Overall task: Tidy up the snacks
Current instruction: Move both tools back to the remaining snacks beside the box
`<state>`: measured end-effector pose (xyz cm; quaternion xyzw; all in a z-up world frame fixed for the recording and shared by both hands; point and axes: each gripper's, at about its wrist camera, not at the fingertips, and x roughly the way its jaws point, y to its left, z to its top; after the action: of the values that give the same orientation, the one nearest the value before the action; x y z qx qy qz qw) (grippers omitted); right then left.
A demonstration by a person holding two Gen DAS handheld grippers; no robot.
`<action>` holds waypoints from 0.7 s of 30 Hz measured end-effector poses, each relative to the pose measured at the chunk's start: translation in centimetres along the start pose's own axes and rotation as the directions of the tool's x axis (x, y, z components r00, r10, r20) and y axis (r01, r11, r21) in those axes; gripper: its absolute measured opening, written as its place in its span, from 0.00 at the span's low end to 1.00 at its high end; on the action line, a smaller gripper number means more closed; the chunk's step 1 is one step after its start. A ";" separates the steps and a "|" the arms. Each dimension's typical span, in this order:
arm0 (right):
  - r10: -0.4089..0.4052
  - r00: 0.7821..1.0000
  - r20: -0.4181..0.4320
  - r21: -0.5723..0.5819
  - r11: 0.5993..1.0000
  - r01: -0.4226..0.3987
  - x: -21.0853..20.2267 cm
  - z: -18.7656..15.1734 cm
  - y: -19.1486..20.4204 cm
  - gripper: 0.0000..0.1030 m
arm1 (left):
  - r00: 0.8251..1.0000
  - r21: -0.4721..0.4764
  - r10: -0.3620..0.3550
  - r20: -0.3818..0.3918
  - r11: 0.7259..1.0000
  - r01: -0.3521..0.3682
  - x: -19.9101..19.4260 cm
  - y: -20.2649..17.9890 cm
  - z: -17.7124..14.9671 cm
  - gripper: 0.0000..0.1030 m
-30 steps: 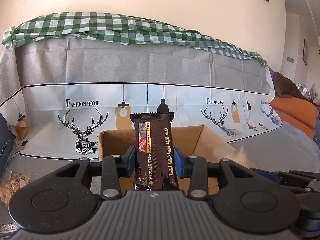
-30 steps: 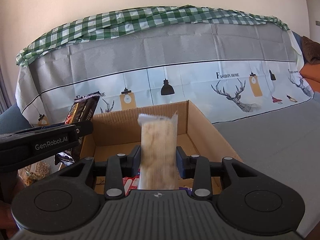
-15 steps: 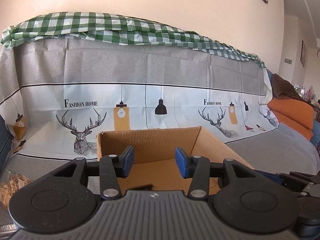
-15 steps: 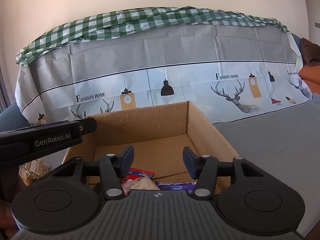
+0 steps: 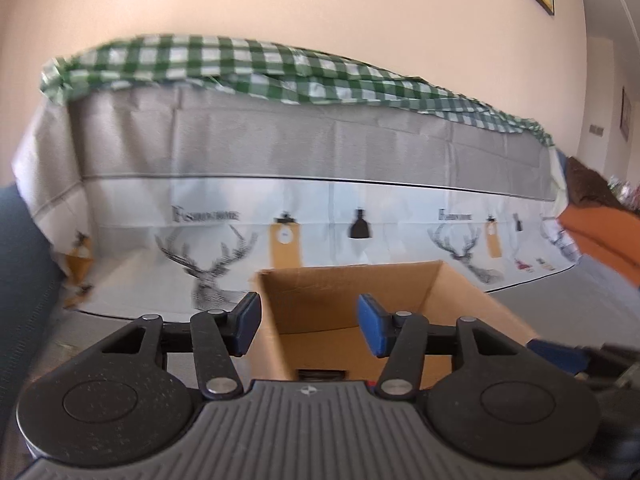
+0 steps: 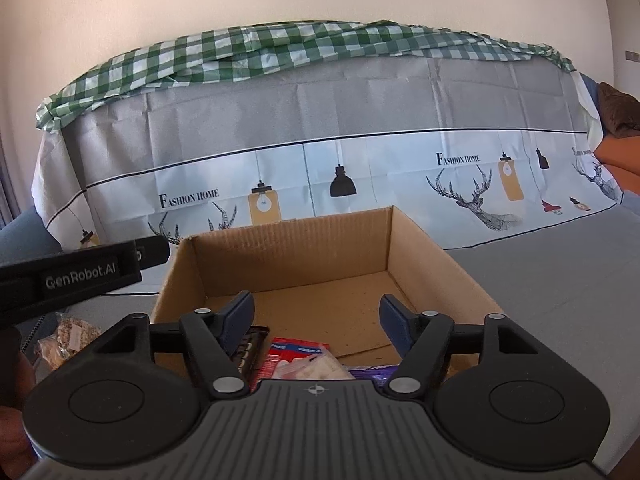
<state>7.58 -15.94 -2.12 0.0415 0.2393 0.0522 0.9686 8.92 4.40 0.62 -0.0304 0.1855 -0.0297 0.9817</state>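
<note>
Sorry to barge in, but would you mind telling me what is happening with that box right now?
A person is sorting snacks into a cardboard box using handheld tongs. Both the left tongs and the right tongs are open and hold nothing. In the box's near end lie a dark packet, a red packet, a pale bag and a purple wrapper. Another snack bag waits outside, left of the box.

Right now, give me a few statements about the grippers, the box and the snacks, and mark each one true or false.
1. The right gripper holds a snack. False: its jaws stand open with nothing between them.
2. The left gripper is open and holds nothing. True.
3. The cardboard box contains a red packet. True.
4. The box is full to the rim. False: much of its floor is bare.
5. A pale snack bag lies outside the box, to its left. True.
</note>
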 end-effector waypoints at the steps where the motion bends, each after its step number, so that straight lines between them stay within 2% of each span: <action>1: 0.004 1.000 0.003 0.004 1.000 -0.004 -0.2 -0.1 0.3 0.69 | 1.000 0.016 0.027 0.010 0.999 -0.028 -0.5 0.3 -0.2 0.59; 3: 0.022 1.000 0.005 0.020 1.000 -0.022 -0.4 -0.2 0.8 0.70 | 0.997 0.035 0.069 0.020 0.997 -0.070 -1.7 1.1 -0.5 0.59; 6: 0.060 0.998 0.021 0.048 0.997 -0.061 -1.0 -0.6 1.7 0.71 | 0.993 0.010 0.116 0.010 0.993 -0.116 -3.7 3.3 -0.4 0.61; 9: 0.104 0.994 0.038 0.052 0.993 -0.106 -1.8 -1.0 3.0 0.76 | 0.987 -0.027 0.154 -0.048 0.987 -0.156 -5.5 6.5 -0.2 0.66; 13: 0.181 0.983 0.041 0.035 0.983 -0.183 -3.0 -1.4 5.3 0.76 | 0.978 0.049 0.188 -0.095 0.982 -0.184 -7.4 9.9 -0.4 0.69; 15: 0.210 0.977 0.045 0.028 0.977 -0.211 -3.6 -1.5 6.3 0.76 | 0.969 0.044 0.235 -0.077 0.972 -0.232 -8.4 11.6 -1.3 0.68; 16: 0.222 0.974 0.044 0.030 0.974 -0.224 -3.9 -1.6 6.7 0.76 | 0.960 0.020 0.267 -0.084 0.964 -0.266 -8.7 12.4 -1.8 0.66; 17: 0.238 0.970 0.040 0.039 0.970 -0.240 -4.0 -1.7 6.9 0.76 | 0.953 -0.008 0.281 -0.114 0.959 -0.283 -8.8 13.3 -1.9 0.53; 21: 0.309 0.951 -0.007 0.094 0.947 -0.307 -4.0 -2.0 7.8 0.75 | 0.953 -0.067 0.283 -0.109 0.954 -0.291 -9.7 15.2 -1.8 0.31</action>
<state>2.55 -8.59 -1.21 0.1221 0.2427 0.1922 0.9430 0.01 20.18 1.41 -0.0421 0.2372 0.1195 0.9632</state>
